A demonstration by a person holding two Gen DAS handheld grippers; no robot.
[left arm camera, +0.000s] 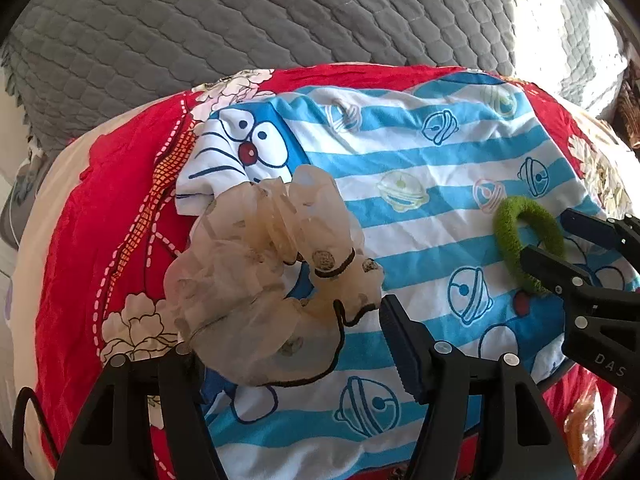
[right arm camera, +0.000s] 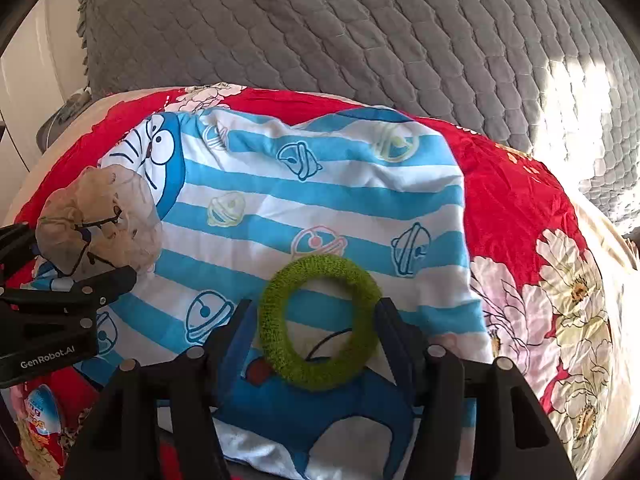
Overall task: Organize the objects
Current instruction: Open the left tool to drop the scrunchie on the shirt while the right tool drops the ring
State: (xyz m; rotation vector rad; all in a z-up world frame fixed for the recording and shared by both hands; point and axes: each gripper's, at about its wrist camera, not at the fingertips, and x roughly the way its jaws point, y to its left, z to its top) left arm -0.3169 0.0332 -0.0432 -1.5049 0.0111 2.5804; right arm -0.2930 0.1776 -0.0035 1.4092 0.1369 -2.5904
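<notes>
With both sets of jaws spread and pinching nothing, back straight off: right gripper flanking green fuzzy hair tie, lying flat on striped Doraemon cloth; left gripper around sheer beige scrunchie, left part of same cloth. Lift clear without snagging fabric. Beyond: red floral bedspread, then grey quilted cover, sunlit at right.
</notes>
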